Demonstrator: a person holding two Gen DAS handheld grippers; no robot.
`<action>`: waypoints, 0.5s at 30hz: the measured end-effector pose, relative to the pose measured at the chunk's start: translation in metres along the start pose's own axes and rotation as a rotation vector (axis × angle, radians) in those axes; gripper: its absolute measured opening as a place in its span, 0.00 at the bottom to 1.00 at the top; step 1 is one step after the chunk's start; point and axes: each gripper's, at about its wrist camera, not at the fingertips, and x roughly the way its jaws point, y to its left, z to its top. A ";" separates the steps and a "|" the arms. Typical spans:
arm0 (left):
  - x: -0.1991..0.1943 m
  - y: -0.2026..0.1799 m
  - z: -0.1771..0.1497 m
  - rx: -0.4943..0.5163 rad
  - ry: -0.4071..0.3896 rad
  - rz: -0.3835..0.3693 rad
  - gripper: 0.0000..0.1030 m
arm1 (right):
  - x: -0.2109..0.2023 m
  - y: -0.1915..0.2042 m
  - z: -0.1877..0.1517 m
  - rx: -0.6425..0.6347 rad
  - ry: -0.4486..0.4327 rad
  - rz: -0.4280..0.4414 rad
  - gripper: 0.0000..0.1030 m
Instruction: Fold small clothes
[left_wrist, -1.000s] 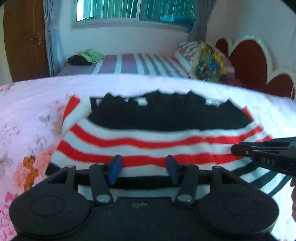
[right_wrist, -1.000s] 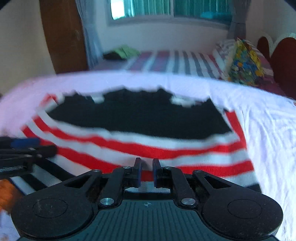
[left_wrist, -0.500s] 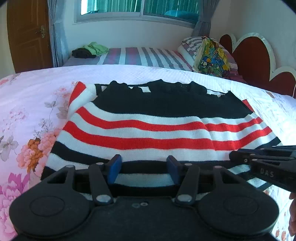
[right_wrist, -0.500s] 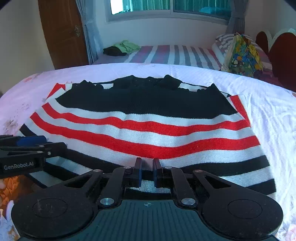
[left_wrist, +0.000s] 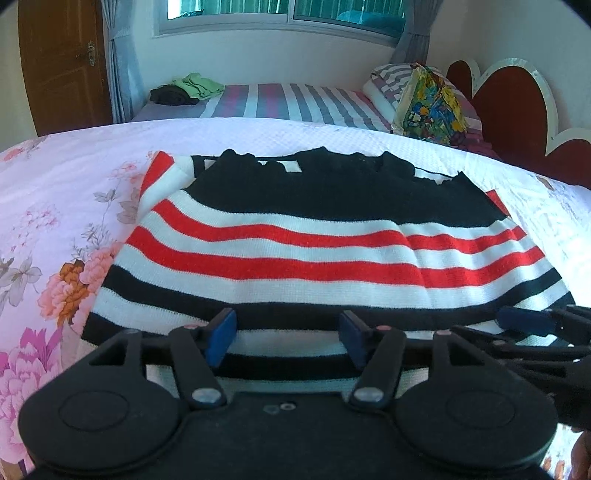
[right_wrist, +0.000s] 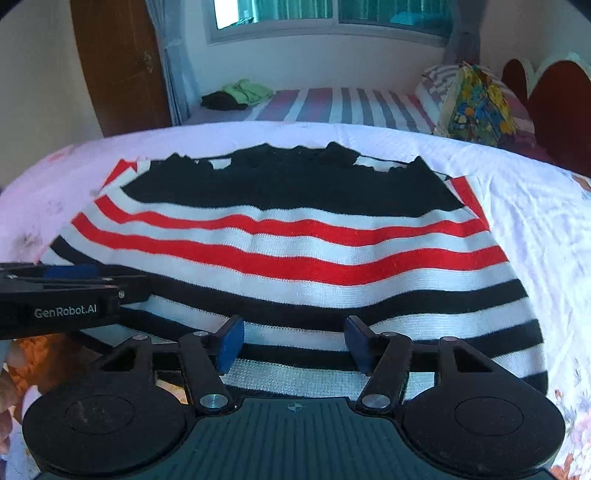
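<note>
A knitted garment with black, white and red stripes lies folded flat on the floral bedsheet. Its black part is at the far side. My left gripper hovers over the near-left hem, its jaws opening, with cloth under them but not pinched. In the right wrist view the same garment spreads ahead. There my right gripper is over the near-right hem, its jaws also opening, and its blue pads press on nothing. Each gripper shows in the other's view: the right gripper and the left gripper.
Behind this bed stands a second bed with a striped sheet, a small pile of green and dark clothes and a colourful pillow. A red headboard is at the right. A wooden door is at the back left.
The right gripper's jaws went from shut to open, letting go of the hem. The left jaws spread a little wider. The garment settled flat.
</note>
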 end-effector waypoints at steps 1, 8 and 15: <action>-0.001 0.001 0.000 -0.003 0.000 -0.005 0.58 | -0.003 -0.002 0.000 0.001 -0.007 -0.008 0.58; -0.015 -0.006 0.010 -0.003 -0.043 -0.032 0.59 | -0.015 -0.020 0.011 0.053 -0.031 -0.018 0.58; -0.014 -0.020 0.021 0.034 -0.062 -0.040 0.59 | -0.020 -0.029 0.022 0.065 -0.060 -0.023 0.58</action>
